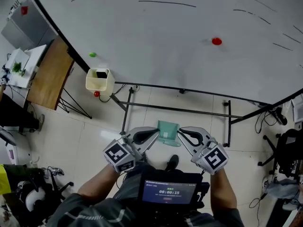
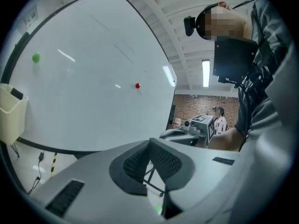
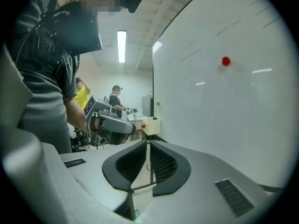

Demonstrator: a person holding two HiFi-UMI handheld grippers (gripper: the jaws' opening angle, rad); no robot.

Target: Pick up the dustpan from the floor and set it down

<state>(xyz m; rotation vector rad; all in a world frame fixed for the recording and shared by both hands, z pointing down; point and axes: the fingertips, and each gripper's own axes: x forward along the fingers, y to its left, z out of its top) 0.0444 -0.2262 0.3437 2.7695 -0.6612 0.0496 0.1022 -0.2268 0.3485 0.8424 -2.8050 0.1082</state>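
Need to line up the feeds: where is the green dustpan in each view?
Head view: green dustpan, low centre.
Left gripper view: only a green speck near the bottom edge; cannot tell if it is the dustpan.
Right gripper view: not in it.
Shared landmark: red magnet on the whiteboard, in all three.

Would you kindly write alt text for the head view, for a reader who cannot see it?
Seen from above, the left gripper and the right gripper are held side by side, jaws closed and empty, over a green dustpan lying on the tiled floor. Ahead stands a large whiteboard with a red magnet and a cream holder.
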